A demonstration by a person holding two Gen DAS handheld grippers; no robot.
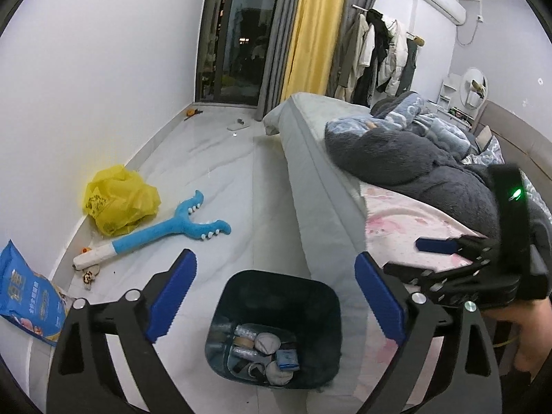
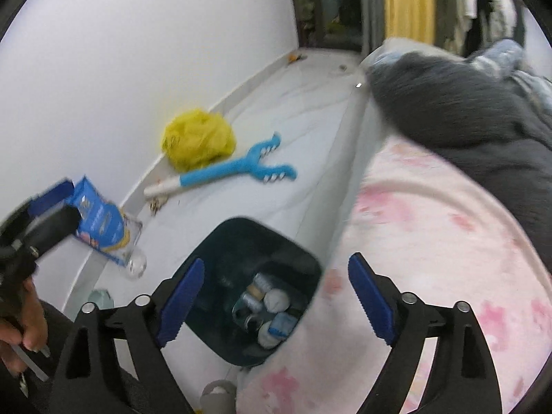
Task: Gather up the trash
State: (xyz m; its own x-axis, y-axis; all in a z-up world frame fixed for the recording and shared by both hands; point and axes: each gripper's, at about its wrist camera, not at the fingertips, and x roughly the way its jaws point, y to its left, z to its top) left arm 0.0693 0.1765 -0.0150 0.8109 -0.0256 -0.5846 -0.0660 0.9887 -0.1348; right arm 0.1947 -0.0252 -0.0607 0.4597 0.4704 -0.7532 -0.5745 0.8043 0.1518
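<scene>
With both the left tongs [image 1: 276, 296] and right tongs [image 2: 276, 303] gaping empty above the trash bin [image 1: 321, 296] beside the bed [image 1: 310, 179], we judged the drop done and the yellow bag [image 1: 119, 200] on the far-left floor next.

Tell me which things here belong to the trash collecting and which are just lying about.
For the job:
- dark trash bin, already holding wrappers and wads
- left hand-held gripper, open, empty
- right hand-held gripper, open, empty

Just lying about:
- blue claw toy
- yellow plastic bag
- blue pouch
- grey blanket
</scene>
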